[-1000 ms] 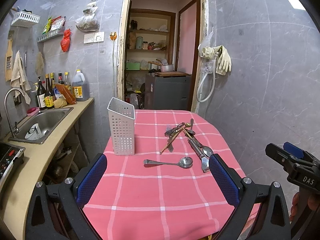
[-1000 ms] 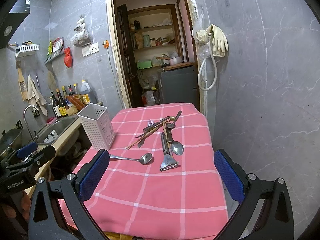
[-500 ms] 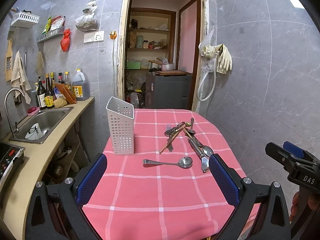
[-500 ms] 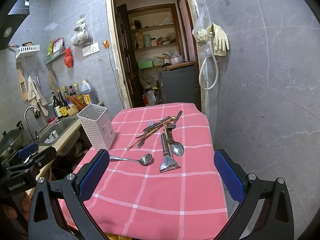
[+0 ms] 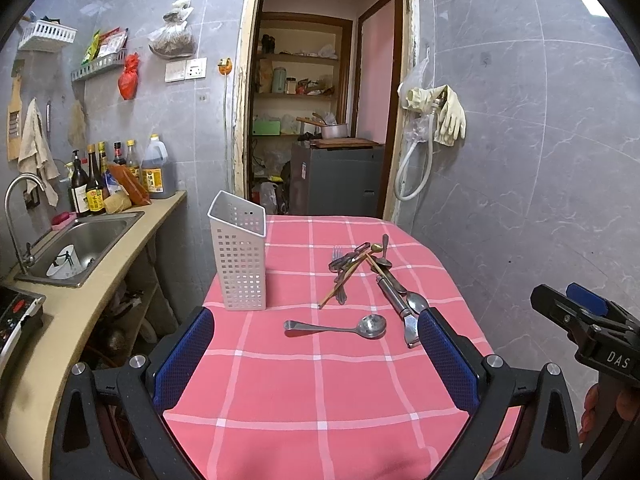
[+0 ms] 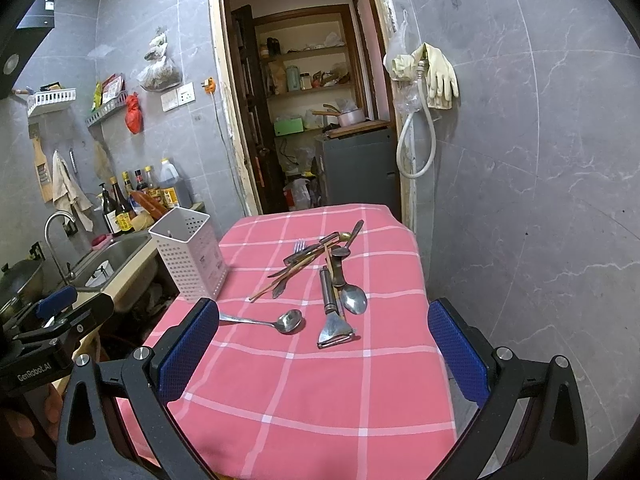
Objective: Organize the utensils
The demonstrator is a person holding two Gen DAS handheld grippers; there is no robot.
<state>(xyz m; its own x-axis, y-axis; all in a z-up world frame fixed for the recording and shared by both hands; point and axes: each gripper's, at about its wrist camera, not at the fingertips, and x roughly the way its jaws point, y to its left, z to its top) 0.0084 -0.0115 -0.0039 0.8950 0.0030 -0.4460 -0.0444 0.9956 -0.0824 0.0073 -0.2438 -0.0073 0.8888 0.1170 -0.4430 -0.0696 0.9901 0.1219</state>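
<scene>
Utensils lie loose on the pink checked cloth of the table [image 5: 320, 400]: a lone spoon [image 5: 336, 327] nearest the grippers, flat and apart from the rest, then a peeler [image 6: 331, 312], a second spoon [image 6: 352, 296], and behind them a tangle of fork [image 6: 298, 247], chopsticks [image 6: 288, 276] and other handles crossing one another. All but the chopsticks look to be stiff, smooth metal, light yet likely slippery against the cloth; each is probably best pinched across the middle of its handle, where it would balance. The lone spoon should be the easiest first pick, since nothing touches it. The white perforated holder [image 5: 240, 256] stands upright near the table's left edge, seemingly light plastic that could tip if knocked.

The left gripper [image 5: 316, 356] and right gripper [image 6: 324, 356] both hover short of the utensils, fingers spread wide, gripping nothing.

Readable writing: "DAS" on the right gripper's body in the left view, "GenRobot.AI" on the left gripper's body in the right view. Bottle labels by the sink [image 5: 86, 240] are too small to read.
</scene>
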